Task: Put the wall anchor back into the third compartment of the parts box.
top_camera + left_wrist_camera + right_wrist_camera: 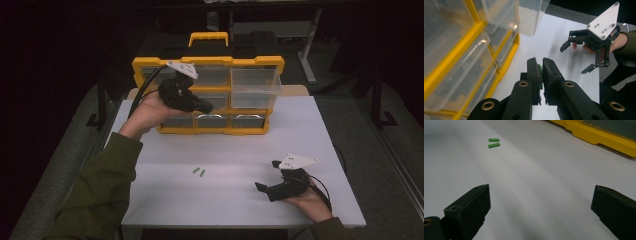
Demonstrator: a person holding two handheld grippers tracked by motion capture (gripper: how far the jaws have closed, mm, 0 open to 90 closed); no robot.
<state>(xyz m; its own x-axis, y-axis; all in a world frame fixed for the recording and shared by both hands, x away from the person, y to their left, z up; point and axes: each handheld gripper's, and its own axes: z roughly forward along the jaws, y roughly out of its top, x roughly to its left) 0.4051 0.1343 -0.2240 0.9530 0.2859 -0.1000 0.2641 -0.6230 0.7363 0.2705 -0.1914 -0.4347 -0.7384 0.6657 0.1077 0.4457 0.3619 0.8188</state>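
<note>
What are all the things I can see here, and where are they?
Organizer: one, yellow frame with clear drawers, upright at the table's far edge; one upper right drawer pulled out.
Green pegs: two, side by side on the table, mid front.
Green piece: one, pinched in the left gripper's jaws.
Table: one, white.
Left gripper: black, raised in front of the organizer, shut on the green piece.
Right gripper: black with a white plate, resting low at the table's front right, jaws wide open, nothing between them.
Sleeves: olive green, at the bottom.
</note>
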